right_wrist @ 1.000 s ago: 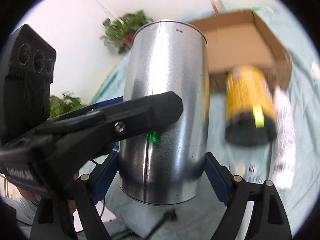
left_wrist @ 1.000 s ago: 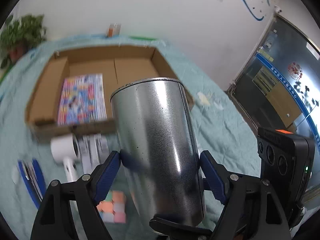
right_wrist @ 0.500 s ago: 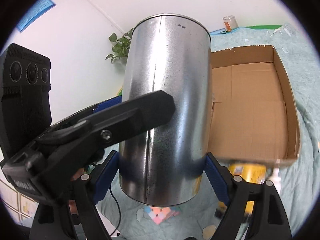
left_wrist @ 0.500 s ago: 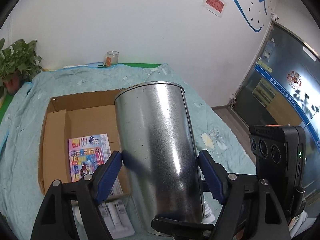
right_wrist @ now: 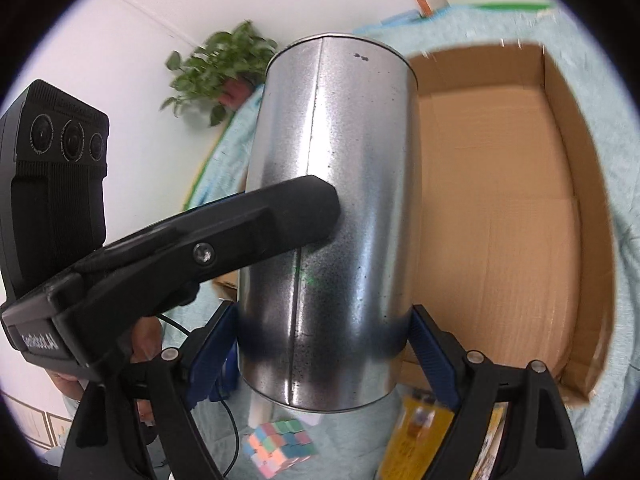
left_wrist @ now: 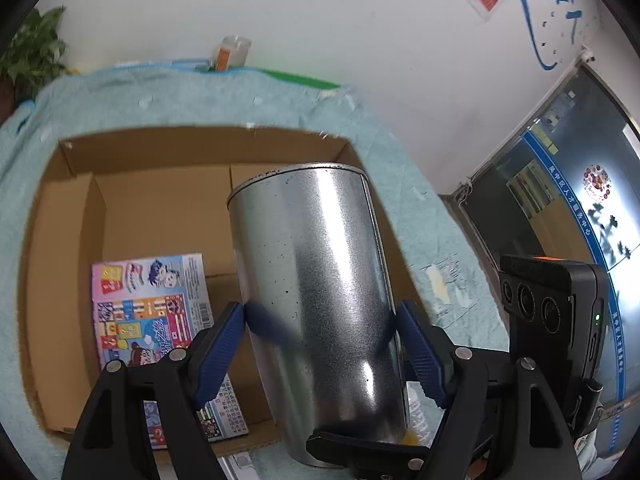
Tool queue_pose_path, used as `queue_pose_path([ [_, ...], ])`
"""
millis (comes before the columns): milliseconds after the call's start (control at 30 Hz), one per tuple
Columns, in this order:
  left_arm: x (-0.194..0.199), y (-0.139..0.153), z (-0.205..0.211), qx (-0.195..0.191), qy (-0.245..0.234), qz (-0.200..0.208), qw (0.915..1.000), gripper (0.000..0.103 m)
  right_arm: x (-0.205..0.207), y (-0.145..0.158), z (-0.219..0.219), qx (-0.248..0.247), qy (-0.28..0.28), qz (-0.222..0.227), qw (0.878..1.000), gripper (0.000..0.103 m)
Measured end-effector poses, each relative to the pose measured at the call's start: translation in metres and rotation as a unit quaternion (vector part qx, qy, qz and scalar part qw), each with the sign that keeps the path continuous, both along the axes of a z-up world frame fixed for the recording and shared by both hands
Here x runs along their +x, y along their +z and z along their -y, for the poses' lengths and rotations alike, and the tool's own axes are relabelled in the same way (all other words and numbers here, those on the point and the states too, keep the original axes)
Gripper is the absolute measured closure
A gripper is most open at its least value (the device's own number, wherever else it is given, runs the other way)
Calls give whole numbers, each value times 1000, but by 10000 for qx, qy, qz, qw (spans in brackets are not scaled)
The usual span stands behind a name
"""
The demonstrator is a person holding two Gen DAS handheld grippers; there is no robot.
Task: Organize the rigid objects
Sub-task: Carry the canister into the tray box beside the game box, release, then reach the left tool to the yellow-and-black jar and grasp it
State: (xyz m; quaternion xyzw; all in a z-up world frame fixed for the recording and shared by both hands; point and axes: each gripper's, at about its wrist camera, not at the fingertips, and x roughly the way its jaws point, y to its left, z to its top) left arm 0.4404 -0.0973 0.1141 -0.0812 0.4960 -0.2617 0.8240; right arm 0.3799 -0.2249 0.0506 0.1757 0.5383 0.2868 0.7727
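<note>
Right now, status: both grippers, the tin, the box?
Left gripper and right gripper both clamped on metal can. Can held above cardboard box. Booklet in box; bare floor beside it.

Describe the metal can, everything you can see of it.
The metal can is a plain silvery cylinder, speckled dull, with a vertical side seam and rolled rims. It is held aloft, roughly upright, tilted slightly, above the cardboard box. Both the left gripper and the right gripper clamp its lower body with blue pads.
</note>
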Motion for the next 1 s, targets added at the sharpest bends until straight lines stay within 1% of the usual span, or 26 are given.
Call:
queue_pose_path([
  [133, 17, -41, -4, -2, 55, -353, 9994, 28, 11, -30, -4, -14, 23, -305, 9995, 19],
  [233, 27, -72, -12, -79, 45, -662, 9978, 28, 13, -50, -12, -263, 39, -525, 9983, 19],
  [267, 29, -79, -13, -81, 53, -759, 9971, 29, 14, -54, -14, -324, 29, -606, 9976, 19],
  [367, 32, -98, -12, 50, 2, -883, 9961, 31, 17, -71, -19, -543, -20, -869, 9947, 18],
  [433, 30, -98, -10, 113, -14, -770, 9970, 30, 17, -74, -18, -478, -71, -914, 9946, 18],
  [467, 30, -97, -9, 130, -2, -787, 9968, 29, 16, -73, -18, -435, -96, -960, 9944, 18],
  [533, 27, -95, -7, 212, 8, -834, 9963, 23, 16, -73, -17, -463, -122, -997, 9939, 18],
  [567, 24, -94, -7, 260, 14, -825, 9963, 22, 17, -73, -18, -517, -129, -995, 9936, 17],
  [633, 16, -89, -11, 378, 46, -760, 9964, 23, 12, -69, -17, -592, -182, -875, 9942, 17],
  [700, 7, -81, -17, 389, 89, -664, 9970, 23, 4, -57, -13, -569, -298, -702, 9955, 17],
  [800, -27, -52, -31, 352, 137, 31, 9993, 23, -17, -34, -6, -489, -485, -451, 9966, 17],
  [833, -45, -38, -34, 486, 207, 458, 9975, 22, -28, -26, -5, -554, -522, -315, 9966, 17],
  [867, -69, -22, -38, 699, 272, 1081, 9913, 22, -42, -18, -3, -599, -568, -102, 9965, 17],
  [900, -88, -12, -41, 841, 303, 1544, 9840, 17, -54, -12, -1, -673, -635, 99, 9957, 17],
  [933, -111, -1, -44, 1013, 357, 2034, 9732, 6, -71, -8, 1, -814, -752, 346, 9932, 16],
  [967, -137, 7, -48, 1207, 492, 2472, 9602, 0, -88, -5, 1, -1010, -911, 609, 9888, 15],
  [1000, -152, 13, -51, 1314, 625, 2748, 9504, 0, -104, -4, 1, -1185, -1046, 801, 9842, 15],
])
